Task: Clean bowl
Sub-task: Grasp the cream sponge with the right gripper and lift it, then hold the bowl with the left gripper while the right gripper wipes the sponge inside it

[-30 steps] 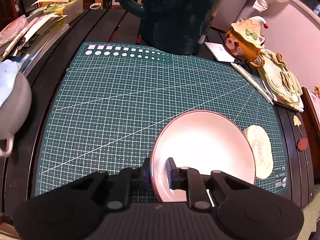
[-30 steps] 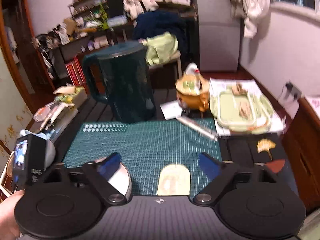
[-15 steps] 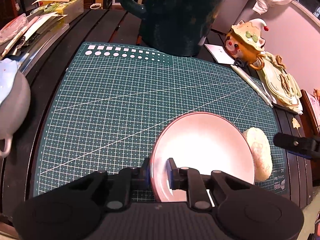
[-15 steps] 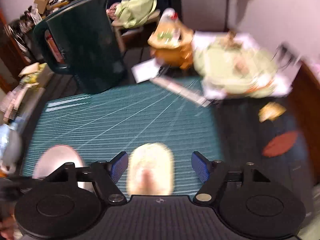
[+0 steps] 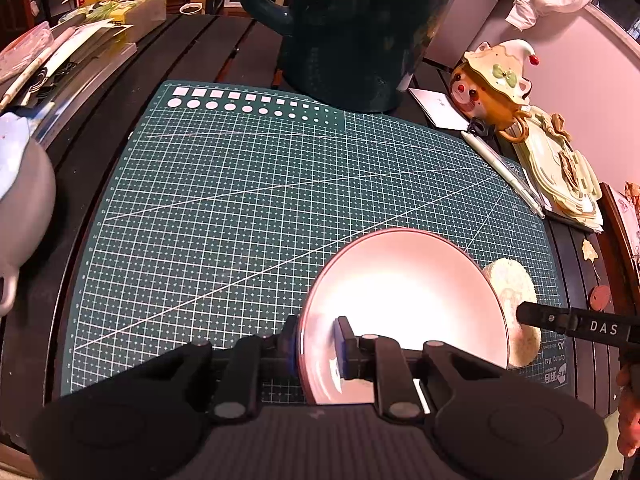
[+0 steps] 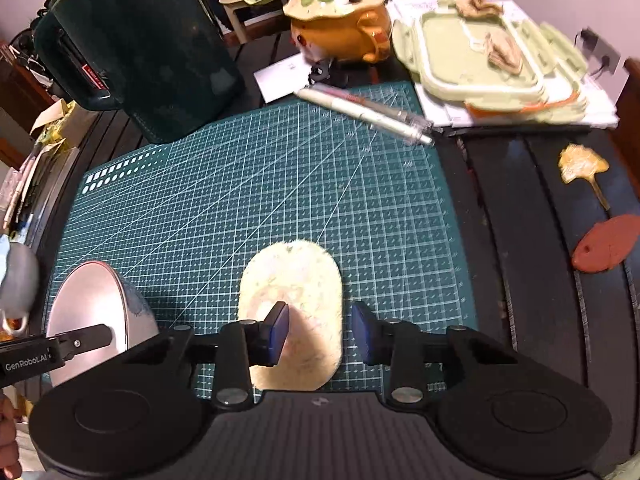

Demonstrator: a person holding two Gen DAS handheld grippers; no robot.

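Bowl [image 5: 404, 304] rim sits clamped in our left tool [image 5: 318, 350], low and right of centre in the left wrist view, tilted on the green cutting mat [image 5: 248, 208]. Just right of it lies a pale sponge [image 6: 294, 304]; our right tool [image 6: 320, 334] has just been closing, jaws astride the sponge's near right part, pads not yet pressing.

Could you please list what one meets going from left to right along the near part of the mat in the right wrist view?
Left gripper → bowl → sponge → red leaf-shaped piece.
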